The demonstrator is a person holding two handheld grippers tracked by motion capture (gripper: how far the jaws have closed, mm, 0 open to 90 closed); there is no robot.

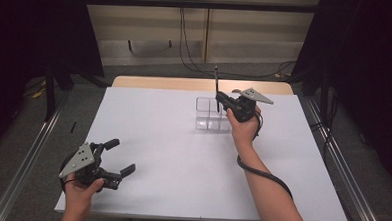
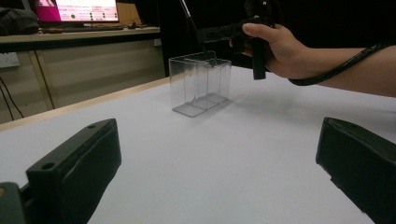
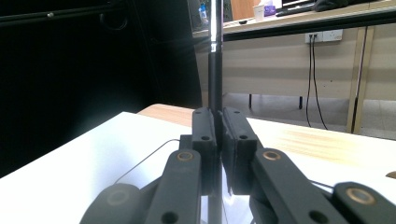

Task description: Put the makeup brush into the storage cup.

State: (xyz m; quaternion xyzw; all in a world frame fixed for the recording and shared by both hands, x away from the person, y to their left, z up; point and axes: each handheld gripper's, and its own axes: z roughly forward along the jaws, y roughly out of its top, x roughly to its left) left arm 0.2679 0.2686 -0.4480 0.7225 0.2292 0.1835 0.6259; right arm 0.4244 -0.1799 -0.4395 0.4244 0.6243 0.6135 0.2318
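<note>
In the high view, your right gripper [image 1: 223, 102] sits a little right of centre in the upper half of the frame, its jaws pressed together on a thin black pen [image 1: 216, 84] that stands upright. The lower end of the pen dips at the top of a clear plastic organizer [image 1: 208, 113], a box split by clear dividers into compartments, standing on the white worktop [image 1: 172, 154] just left of your right hand [image 1: 244, 126]. Whether the tip is inside a compartment or just above the rim, you cannot tell from here. No other contents show through the clear walls. Your left gripper [image 1: 119, 157] is at the lower left of the frame, near the worktop's front edge, jaws spread wide with nothing between them, well apart from the organizer.

In the left gripper view, your two black jaws rise from the lower left and lower right corners, far apart, with bare white worktop between them. Up in the centre stands the organizer, see-through, its dividers visible. The pen slants down into its top from the upper middle of the frame, and your right hand holds its gripper just to the right of it.

In the right gripper view, your jaws meet in the middle of the frame, clamped on the pen, which runs straight up out of the top edge. The organizer's clear rim shows faintly below the jaws.
</note>
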